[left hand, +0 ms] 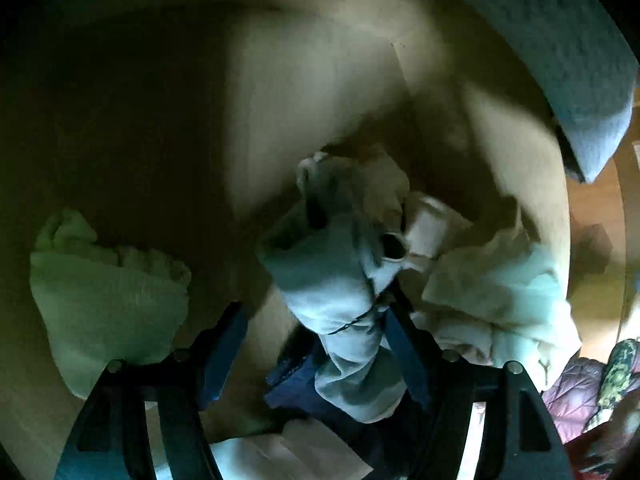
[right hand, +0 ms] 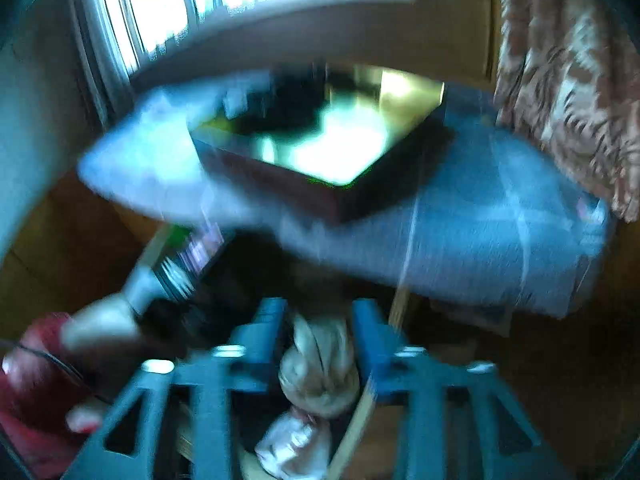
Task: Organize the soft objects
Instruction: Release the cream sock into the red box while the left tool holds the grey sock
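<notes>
We look down past our left tongs (left hand: 316,312) into a big tan box (left hand: 304,92). These tongs stand wide. A pale blue cloth (left hand: 332,280), rolled up long, hangs or lies between the two blue fingers (left hand: 224,344). It is close to the finger at 3 o'clock, but we cannot tell if that finger touches it. The other finger is well apart from it.

At 9 o'clock from the blue cloth sits a soft light green bundle (left hand: 108,300) on the box floor. At 3 o'clock lies a heap of white clothes (left hand: 492,292). Under the blue cloth, at 6 o'clock, we see something dark blue (left hand: 296,384) and a white folded thing (left hand: 288,452). Up at 1 o'clock, past the box wall, is a blue fuzzy blanket (left hand: 576,80). Low at 4 o'clock lie a purple puffy thing (left hand: 572,392) and a green patterned cloth (left hand: 618,372).

The right view is very blurry. Our right tongs (right hand: 320,320) are part way open, and a cream cloth (right hand: 320,368) is between the blue fingers (right hand: 260,332). We cannot tell if the pads press on it. A pinkish white cloth (right hand: 292,444) lies just under it at 6 o'clock. At 12 o'clock a dark box (right hand: 320,160) sits on a bed with a blue cover (right hand: 480,220). A bright window (right hand: 200,0) is at 11 o'clock and a patterned curtain (right hand: 568,80) at 2 o'clock. At 8 o'clock we see a red sleeve (right hand: 36,400).
</notes>
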Action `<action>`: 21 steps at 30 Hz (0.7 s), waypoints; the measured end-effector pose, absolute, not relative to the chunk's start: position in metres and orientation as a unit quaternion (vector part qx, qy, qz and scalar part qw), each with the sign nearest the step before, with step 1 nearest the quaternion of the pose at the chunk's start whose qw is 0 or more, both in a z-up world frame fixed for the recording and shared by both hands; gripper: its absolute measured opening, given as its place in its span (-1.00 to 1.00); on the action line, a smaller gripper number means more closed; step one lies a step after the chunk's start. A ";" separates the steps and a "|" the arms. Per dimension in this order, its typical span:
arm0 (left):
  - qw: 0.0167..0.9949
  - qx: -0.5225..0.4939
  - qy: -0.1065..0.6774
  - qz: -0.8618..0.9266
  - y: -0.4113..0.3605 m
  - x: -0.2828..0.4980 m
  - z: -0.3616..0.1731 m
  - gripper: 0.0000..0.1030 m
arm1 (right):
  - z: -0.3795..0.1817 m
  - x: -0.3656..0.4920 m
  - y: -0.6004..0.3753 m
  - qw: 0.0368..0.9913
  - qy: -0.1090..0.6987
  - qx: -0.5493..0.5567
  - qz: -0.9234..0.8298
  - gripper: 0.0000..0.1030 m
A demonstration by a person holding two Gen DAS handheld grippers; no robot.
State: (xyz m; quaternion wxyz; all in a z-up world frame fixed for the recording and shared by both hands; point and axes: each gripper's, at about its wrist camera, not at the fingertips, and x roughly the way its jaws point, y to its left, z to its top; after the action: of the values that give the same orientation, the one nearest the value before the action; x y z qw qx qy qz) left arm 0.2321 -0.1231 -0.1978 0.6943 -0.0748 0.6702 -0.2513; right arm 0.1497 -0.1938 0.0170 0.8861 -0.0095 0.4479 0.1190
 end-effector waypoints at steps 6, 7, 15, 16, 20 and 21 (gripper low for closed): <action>0.724 -0.027 0.650 -0.228 -0.112 0.244 -0.188 -0.03 | -0.041 0.173 -0.173 0.838 0.530 -0.057 0.118 0.22; 0.731 -0.009 0.646 -0.220 -0.115 0.244 -0.184 -0.03 | -0.048 0.176 -0.170 0.830 0.540 -0.068 0.119 0.22; 0.751 0.155 0.615 -0.184 -0.154 0.234 -0.167 0.00 | -0.068 0.174 -0.151 0.802 0.561 -0.168 0.123 -0.40; 0.752 0.175 0.609 -0.180 -0.168 0.221 -0.168 0.00 | -0.064 0.172 -0.154 0.805 0.557 -0.157 0.130 -0.46; 0.746 0.213 0.604 -0.180 -0.183 0.219 -0.166 0.01 | -0.049 0.163 -0.171 0.823 0.540 -0.117 0.130 -0.59; 0.745 0.207 0.607 -0.181 -0.194 0.216 -0.169 0.01 | -0.046 0.159 -0.177 0.828 0.536 -0.102 0.133 -0.59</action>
State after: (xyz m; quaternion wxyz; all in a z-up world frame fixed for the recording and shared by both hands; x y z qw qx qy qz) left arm 0.2160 -0.1944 -0.1692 0.7454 0.2069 0.6072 -0.1812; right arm 0.1593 -0.1766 -0.0457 0.8275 -0.1022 0.5358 0.1327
